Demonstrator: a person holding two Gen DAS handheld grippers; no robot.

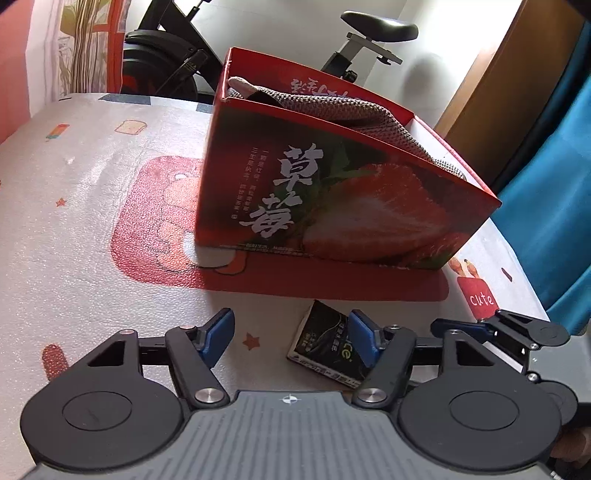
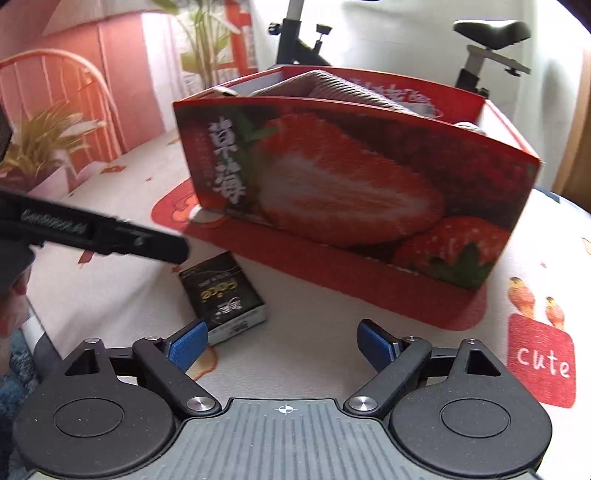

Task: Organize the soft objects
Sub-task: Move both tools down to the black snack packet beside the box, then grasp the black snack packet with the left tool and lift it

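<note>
A: Quick pass, nearest first. Your left gripper (image 1: 291,338) sits low over the printed mat (image 1: 92,206), blue pads spread partway, nothing pinched. The right pad overlaps the black packet (image 1: 325,339) in the left wrist view, but you can't tell contact from there.

B: And your right gripper (image 2: 282,341)?

A: Jaws stand wide apart, empty. The same black packet (image 2: 221,295) lies flat on the mat (image 2: 110,306) at about 10 o'clock from that gripper's middle, just past the left pad, not between the fingers. No touch visible.

B: Anything else close in?

A: In the right wrist view, a black bar of your other gripper crosses at 9 o'clock, and a bit of your hand (image 2: 14,295) shows at the left edge. In the left wrist view, the right gripper's linkage pokes in at 3 o'clock.

B: The soft stuff?

A: Further out, 12 o'clock in both views: the red strawberry box (image 1: 332,206), open topped, standing on a red patch of the mat. A grey knitted cloth (image 1: 369,114) lies inside it, draped up over the near rim toward the box's right corner. From the right wrist the cloth (image 2: 354,90) peeks above the box (image 2: 351,192) wall.

B: Behind?

A: Exercise bike (image 1: 376,26) with black saddle at 12 o'clock, blue fabric (image 1: 554,221) at 3 o'clock, potted plant (image 2: 44,140) at 10 o'clock in the right view.
</note>
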